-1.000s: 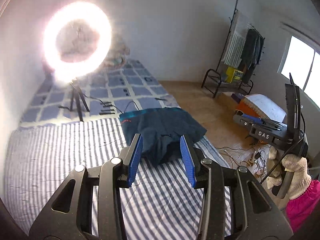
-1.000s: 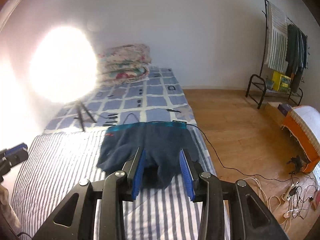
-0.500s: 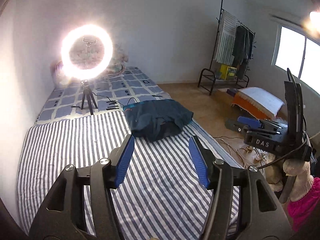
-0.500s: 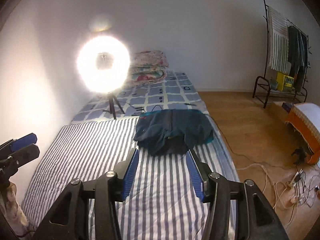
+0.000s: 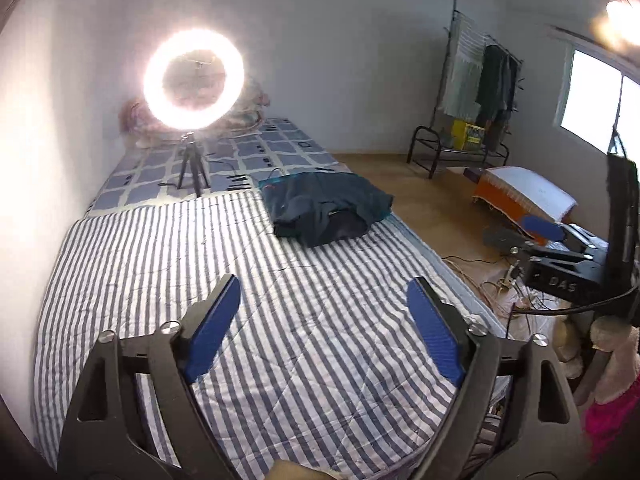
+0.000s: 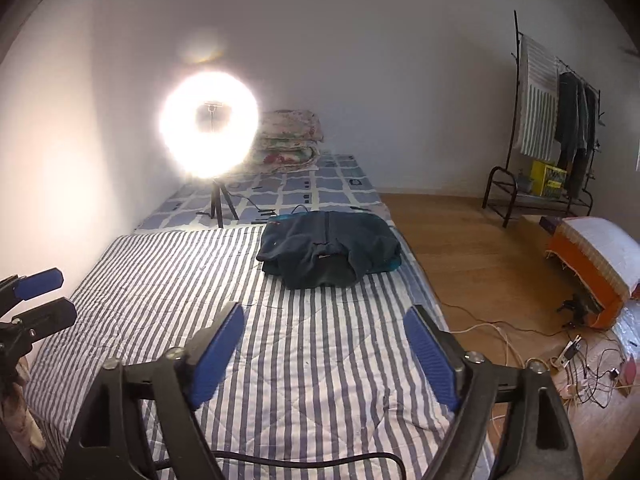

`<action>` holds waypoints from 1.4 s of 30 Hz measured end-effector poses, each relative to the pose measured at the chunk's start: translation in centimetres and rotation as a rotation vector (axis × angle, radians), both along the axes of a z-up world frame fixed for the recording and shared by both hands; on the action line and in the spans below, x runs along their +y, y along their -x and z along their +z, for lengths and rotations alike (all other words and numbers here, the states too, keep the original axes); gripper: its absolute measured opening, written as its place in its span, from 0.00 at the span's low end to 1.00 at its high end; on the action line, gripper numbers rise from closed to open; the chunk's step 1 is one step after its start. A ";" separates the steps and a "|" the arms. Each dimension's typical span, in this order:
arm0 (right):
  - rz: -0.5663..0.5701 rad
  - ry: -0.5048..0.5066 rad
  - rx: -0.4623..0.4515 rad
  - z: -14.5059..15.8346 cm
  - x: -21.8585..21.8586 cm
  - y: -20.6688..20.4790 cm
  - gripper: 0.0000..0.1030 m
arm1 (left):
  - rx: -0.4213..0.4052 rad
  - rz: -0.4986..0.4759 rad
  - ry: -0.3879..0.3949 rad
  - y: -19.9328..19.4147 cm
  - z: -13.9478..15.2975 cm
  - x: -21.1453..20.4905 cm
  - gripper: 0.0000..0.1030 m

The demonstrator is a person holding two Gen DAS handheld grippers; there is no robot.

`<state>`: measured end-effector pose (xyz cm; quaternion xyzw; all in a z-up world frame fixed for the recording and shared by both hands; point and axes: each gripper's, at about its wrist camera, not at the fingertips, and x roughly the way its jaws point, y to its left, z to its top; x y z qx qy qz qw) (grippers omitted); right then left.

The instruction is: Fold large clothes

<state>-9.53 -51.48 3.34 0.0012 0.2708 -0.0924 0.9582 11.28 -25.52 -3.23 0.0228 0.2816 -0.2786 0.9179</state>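
Both the left gripper and right gripper are seen opening with nothing between them, so the bulky dark garment, bundled far off on the bed, could probably be left lopsided and slump apart.

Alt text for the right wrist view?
A folded dark garment lies on a striped mattress, beyond the right gripper, whose empty blue fingers are opening. A lit ring light stands behind.

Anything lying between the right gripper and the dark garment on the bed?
Nothing: in the right wrist view only bare striped sheet separates the opening, empty right gripper from the dark garment.
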 end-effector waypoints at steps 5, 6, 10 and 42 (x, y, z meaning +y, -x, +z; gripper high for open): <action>0.003 -0.008 -0.018 0.3 0.2 0.2 0.98 | -0.014 0.047 -0.004 0.6 -0.2 0.9 0.98; 0.005 -0.008 -0.024 0.3 0.2 0.3 0.99 | -0.012 0.048 -0.007 0.6 -0.3 1.0 0.98; 0.010 -0.003 -0.029 0.3 0.8 0.7 1.00 | -0.012 0.069 -0.011 1.0 -0.4 1.7 0.99; 0.059 0.037 -0.074 1.1 4.3 3.6 1.00 | -0.099 0.146 -0.127 4.5 1.5 2.3 1.00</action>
